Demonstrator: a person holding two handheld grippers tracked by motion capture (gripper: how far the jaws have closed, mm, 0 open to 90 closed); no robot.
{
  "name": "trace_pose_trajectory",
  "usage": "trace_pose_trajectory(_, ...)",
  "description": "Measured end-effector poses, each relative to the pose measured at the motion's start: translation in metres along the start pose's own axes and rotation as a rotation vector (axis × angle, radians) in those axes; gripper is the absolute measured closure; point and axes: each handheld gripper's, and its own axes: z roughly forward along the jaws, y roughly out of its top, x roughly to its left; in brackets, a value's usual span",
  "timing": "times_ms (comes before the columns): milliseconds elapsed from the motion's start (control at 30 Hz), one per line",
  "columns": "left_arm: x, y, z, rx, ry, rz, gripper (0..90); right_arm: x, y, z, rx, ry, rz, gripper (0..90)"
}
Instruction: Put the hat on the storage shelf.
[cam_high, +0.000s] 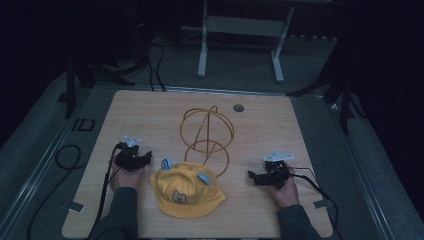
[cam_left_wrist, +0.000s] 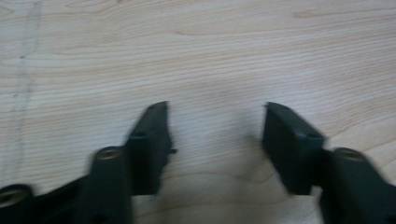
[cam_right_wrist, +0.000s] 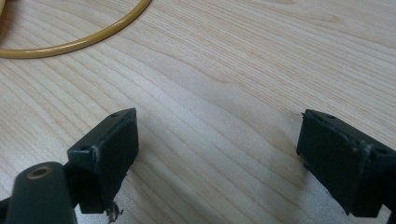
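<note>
A yellow child's hat (cam_high: 186, 191) with a small bear face on the brim lies flat on the near middle of a pale wooden table (cam_high: 125, 115). Two light blue ears stick up from its crown. Just behind it, touching or nearly touching its far edge, stands a wire stand (cam_high: 207, 135) (golden hoops forming a ball shape over a ring base). The left gripper (cam_high: 148, 159) rests on the table just left of the hat, its jaws spread wide with only bare wood between them. The right gripper (cam_high: 251, 176) sits on the table to the hat's right, apart from it, jaws also wide apart and holding nothing.
</note>
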Motion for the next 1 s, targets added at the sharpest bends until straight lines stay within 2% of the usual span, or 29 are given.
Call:
trace_pose_trajectory(33, 0.003, 0.001, -0.002, 0.016, 0.000, -0.007, 54.6, 0.000, 0.000, 0.000, -0.001, 0.000, -0.001, 12.6)
trace_pose_trajectory(167, 0.006, 0.001, -0.007, 0.038, -0.014, 0.013, 57.7, 0.000, 0.000, 0.000, -0.001, 0.000, -0.001, 12.6)
trace_pose_trajectory(367, 0.009, 0.006, -0.024, 0.004, -0.032, 0.032, 61.6, 0.000, 0.000, 0.000, 0.000, 0.000, -0.002, 12.6)
trace_pose_trajectory(433, 0.010, 0.008, -0.028, -0.001, -0.047, 0.031, 63.0, 0.000, 0.000, 0.000, -0.001, 0.000, -0.002, 12.6)
trace_pose_trajectory(533, 0.011, 0.011, -0.034, -0.009, -0.091, 0.031, 64.5, 0.000, 0.000, 0.000, 0.000, 0.001, -0.002, 12.6)
trace_pose_trajectory(600, 0.011, 0.011, -0.034, -0.009, -0.091, 0.031, 64.5, 0.000, 0.000, 0.000, -0.001, 0.000, -0.002, 12.6)
trace_pose_trajectory(633, 0.009, 0.014, -0.039, -0.012, -0.123, 0.042, 64.4, 0.000, 0.000, 0.000, -0.001, 0.000, -0.002, 12.6)
trace_pose_trajectory(767, 0.004, 0.018, -0.045, -0.001, -0.149, 0.076, 64.1, 0.000, 0.000, 0.000, 0.000, 0.000, -0.001, 12.7)
trace_pose_trajectory(900, 0.001, 0.022, -0.049, 0.022, -0.201, 0.113, 62.4, 0.000, 0.000, 0.000, -0.001, 0.000, -0.003, 12.7)
trace_pose_trajectory(1000, -0.003, 0.024, -0.049, 0.047, -0.203, 0.166, 62.4, 0.001, 0.000, 0.000, -0.001, -0.003, 0.001, 12.6)
